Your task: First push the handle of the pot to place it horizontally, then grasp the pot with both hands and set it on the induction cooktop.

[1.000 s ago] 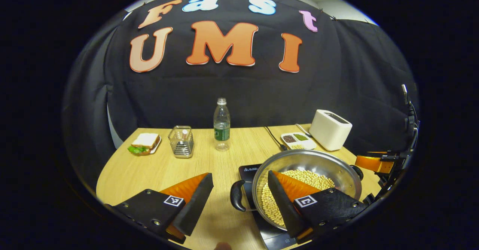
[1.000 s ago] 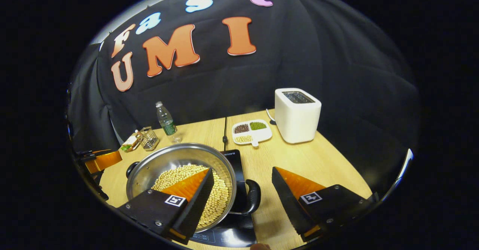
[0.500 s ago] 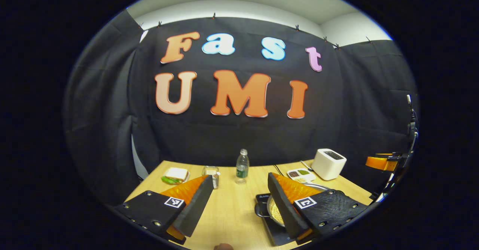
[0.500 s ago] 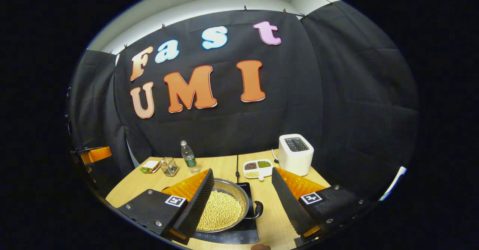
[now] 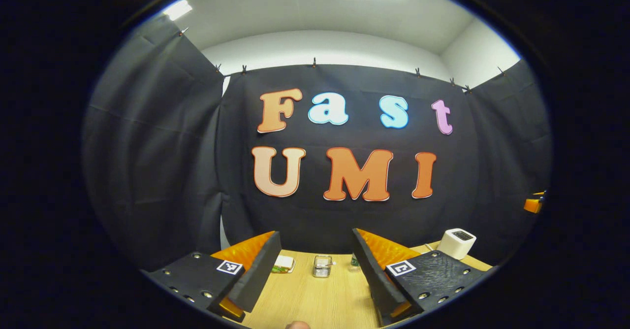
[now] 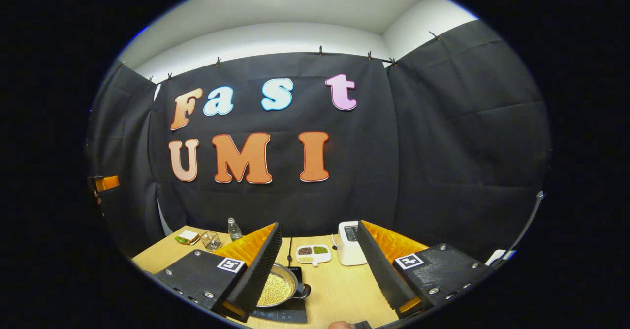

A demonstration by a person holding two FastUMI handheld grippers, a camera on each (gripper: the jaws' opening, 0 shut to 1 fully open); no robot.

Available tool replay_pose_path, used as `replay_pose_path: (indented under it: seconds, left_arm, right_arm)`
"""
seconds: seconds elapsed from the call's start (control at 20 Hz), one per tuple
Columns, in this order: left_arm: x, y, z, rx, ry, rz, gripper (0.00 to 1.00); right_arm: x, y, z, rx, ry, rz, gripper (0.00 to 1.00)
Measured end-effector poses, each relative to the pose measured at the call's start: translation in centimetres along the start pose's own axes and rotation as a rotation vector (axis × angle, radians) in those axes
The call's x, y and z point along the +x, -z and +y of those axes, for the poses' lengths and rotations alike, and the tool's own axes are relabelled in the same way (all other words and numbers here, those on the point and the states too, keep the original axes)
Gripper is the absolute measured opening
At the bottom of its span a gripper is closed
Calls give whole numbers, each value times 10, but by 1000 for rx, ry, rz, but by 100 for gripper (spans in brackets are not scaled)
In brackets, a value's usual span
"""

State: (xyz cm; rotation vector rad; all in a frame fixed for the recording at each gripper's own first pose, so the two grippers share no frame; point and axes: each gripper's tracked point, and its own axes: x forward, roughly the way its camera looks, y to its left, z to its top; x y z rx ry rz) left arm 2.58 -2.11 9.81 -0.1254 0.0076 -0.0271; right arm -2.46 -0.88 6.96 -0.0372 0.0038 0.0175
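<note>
Now I see both claws released and holding nothing: right claw [image 6: 319, 265] above the pot [image 6: 278, 289] on the cooktop [image 6: 290, 314], left claw [image 5: 315, 275] over the bench [image 5: 315, 299].

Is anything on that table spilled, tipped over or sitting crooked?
Nothing stands out. In the right gripper view the steel pot of pale beans sits level on the black induction cooktop, beans inside it. The clear water bottle and white toaster stand upright on the wooden table, and the white divided dish lies flat.
</note>
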Motion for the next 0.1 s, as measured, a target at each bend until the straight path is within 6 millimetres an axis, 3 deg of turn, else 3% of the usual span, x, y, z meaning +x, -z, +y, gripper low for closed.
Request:
replay_pose_path:
  seconds: [0.05,0.1]
  left_arm:
    - [-5,-10,1,-3,4,-24,90]
    - [-10,-16,0,2,3,-38,90]
  right_arm:
    - [-3,-4,-4,-6,9,-12,100]
    - [-6,-9,-8,-10,19,-25,95]
